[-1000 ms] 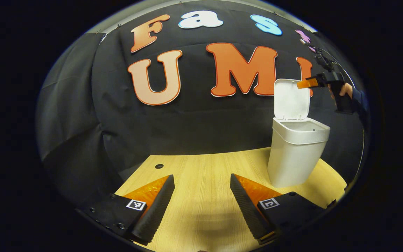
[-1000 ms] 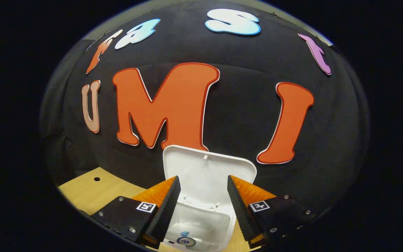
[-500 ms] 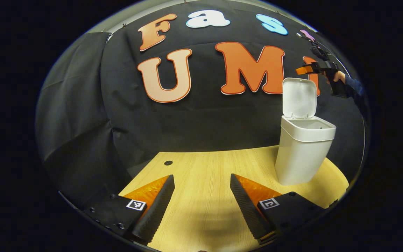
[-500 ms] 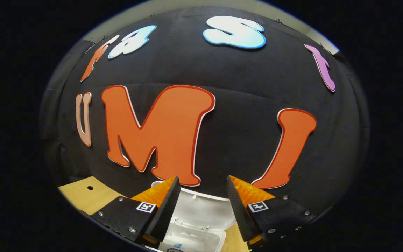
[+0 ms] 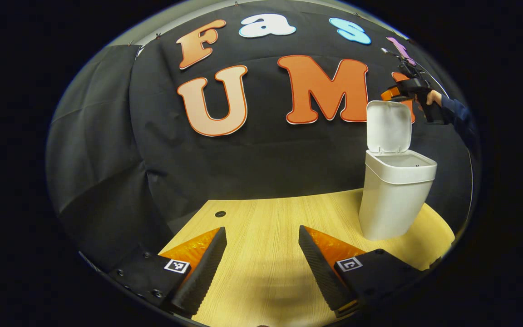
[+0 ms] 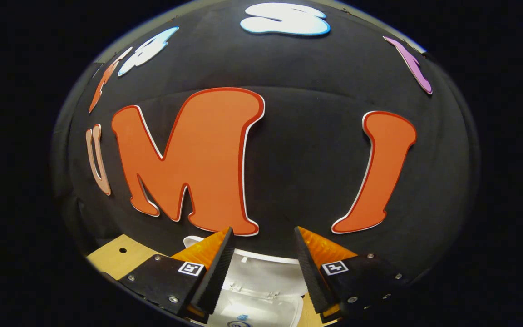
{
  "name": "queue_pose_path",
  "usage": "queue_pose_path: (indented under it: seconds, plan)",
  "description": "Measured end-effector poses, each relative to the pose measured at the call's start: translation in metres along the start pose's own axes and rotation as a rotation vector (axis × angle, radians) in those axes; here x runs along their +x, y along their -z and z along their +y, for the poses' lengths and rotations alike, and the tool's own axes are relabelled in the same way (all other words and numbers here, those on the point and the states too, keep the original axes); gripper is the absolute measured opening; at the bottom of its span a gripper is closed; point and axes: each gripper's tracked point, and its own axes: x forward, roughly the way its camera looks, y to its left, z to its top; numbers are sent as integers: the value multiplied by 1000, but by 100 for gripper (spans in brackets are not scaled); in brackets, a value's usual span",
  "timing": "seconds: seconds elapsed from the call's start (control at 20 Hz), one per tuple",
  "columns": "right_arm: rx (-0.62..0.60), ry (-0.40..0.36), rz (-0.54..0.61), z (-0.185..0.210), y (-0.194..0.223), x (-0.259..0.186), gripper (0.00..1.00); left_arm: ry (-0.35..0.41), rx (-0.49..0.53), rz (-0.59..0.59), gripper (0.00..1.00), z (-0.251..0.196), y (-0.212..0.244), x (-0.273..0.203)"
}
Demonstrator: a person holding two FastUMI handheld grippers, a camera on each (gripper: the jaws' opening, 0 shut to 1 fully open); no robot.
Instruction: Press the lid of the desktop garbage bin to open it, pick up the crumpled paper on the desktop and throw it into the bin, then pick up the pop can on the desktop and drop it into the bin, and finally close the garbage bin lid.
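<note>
Left gripper view: the left gripper [image 5: 261, 268] sits low at 6 o'clock, its fingers spread wide with nothing between them, hovering over a bare stretch of the wooden counter [image 5: 261, 218]. At 3 o'clock stands the white bin [image 5: 395, 197], its lid [image 5: 389, 126] flipped upright on its rear hinge so the mouth is open. At 2 o'clock, above and just behind the lid's top edge, is the right gripper [image 5: 391, 93], held by a hand [image 5: 434, 96] in a dark sleeve. That height likely lets it come down on the lid from above. No paper or can lies on the counter that shows here.

Right gripper view: the right gripper [image 6: 261, 268] at 6 o'clock is also parted and holds nothing. Between and below its fingers the lid [image 6: 266, 270] shows, with the open bin [image 6: 257, 311] beneath at the bottom edge. Deep inside, a small round thing with a bluish scrap is glimpsed; it may be the can [image 6: 239, 324], though too little shows to be sure. The lid being up and the gripper poised over it suggests closing is the step at hand.
</note>
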Motion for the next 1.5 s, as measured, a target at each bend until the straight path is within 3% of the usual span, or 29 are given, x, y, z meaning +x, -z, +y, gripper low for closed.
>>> queue_pose_path:
  seconds: [0.3,0.7,0.9,0.95,1.5]
  plan:
    - [57,-70,52,17,24,-33,78,36,-24,1,100,-12,1,-1]
    - [103,-116,142,36,74,-63,78,24,-32,35,100,-10,15,-10]
    - [102,-120,182,40,97,-72,82,25,-40,38,100,-13,17,-14]
    - [103,-125,187,41,101,-76,77,26,-41,39,100,-14,18,-14]
    - [49,-144,243,51,148,-100,77,35,-56,55,100,-35,26,-19]
